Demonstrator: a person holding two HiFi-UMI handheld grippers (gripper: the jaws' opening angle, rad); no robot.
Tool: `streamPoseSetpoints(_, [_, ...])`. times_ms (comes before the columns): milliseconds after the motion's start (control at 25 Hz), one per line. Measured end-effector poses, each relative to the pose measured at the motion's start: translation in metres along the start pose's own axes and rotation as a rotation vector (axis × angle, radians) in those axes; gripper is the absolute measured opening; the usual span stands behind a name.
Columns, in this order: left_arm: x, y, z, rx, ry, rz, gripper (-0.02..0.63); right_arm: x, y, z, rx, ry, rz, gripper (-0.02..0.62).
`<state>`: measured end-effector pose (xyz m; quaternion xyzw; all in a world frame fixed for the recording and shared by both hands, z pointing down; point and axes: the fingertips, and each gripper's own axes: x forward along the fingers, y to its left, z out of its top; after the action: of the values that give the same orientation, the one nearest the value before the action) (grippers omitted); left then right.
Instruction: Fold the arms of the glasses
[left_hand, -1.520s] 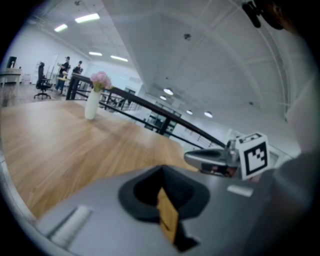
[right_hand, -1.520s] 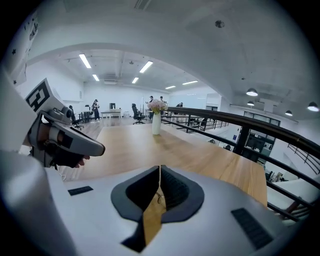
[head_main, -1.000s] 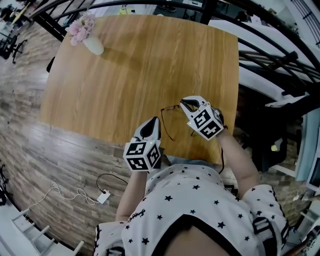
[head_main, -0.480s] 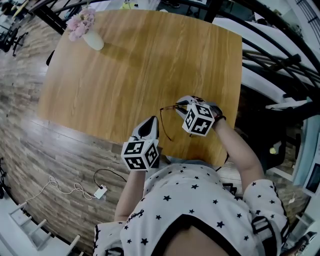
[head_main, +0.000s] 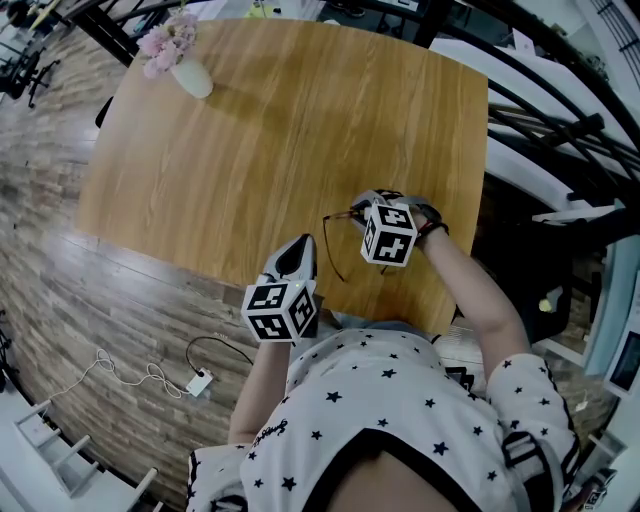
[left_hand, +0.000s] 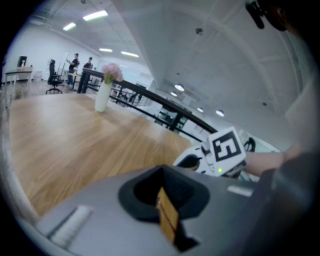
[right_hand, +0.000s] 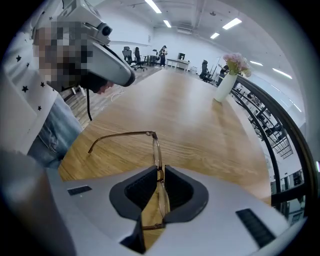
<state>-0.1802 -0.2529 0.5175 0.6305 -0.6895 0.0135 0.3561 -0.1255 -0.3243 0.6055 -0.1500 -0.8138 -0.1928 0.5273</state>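
Firstly, head view: the glasses (head_main: 338, 214) stood at the near right part of the tabletop (head_main: 250, 130), with the right claw (head_main: 362, 207) down on their front frame.
Head view, free arm: one temple arm (head_main: 329, 248) was unfolded and ran from the frame back toward the person and the near edge.
Head view, other hand: the left claw (head_main: 303, 243) hovered just left of that arm, apart from it. A vase (head_main: 190, 80) stood well away at the far corner.
Left gripper view: the left claw (left_hand: 164, 207) was closed on nothing, its jaws together. It looked across the bare tabletop (left_hand: 75, 140), with the right claw (left_hand: 187, 161) off to its right.
Right gripper view: the right claw (right_hand: 159, 187) was pinched shut on the front frame of the glasses (right_hand: 156, 150), which stood edge-on between its jaws. The unfolded arm (right_hand: 120, 135) ran left from the far hinge. A second arm showed low beside the jaws.
Deciding relation: the arm's long axis lay crosswise to the held frame, and its free end was nearer the left claw. A sideways push from that claw looked the likely way to fold it.
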Motion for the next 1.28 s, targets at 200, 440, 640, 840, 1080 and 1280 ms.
streamPoseSetpoints(200, [-0.003,0.000,0.000,0.001,-0.001,-0.004,0.006,0.003,-0.002,0.000,-0.039,0.030,0.004,0.021])
streamPoseSetpoints(440, [-0.007,0.001,0.002,0.005,-0.008,-0.008,0.008,0.001,-0.004,0.000,-0.022,0.048,-0.009,0.021])
streamPoseSetpoints(640, [-0.012,0.002,0.003,0.008,-0.013,-0.016,0.008,-0.006,-0.005,0.003,0.021,0.035,-0.048,0.021])
streamPoseSetpoints(840, [-0.014,-0.002,0.001,0.018,-0.015,-0.034,0.008,-0.020,-0.006,0.004,0.072,0.019,-0.087,0.021])
streamPoseSetpoints(1080, [-0.020,-0.009,0.000,0.032,-0.015,-0.057,0.006,-0.037,-0.003,0.006,0.131,-0.003,-0.138,0.021])
streamPoseSetpoints(1280, [-0.025,-0.015,-0.003,0.052,-0.014,-0.082,0.006,-0.051,0.002,0.006,0.181,-0.019,-0.190,0.021])
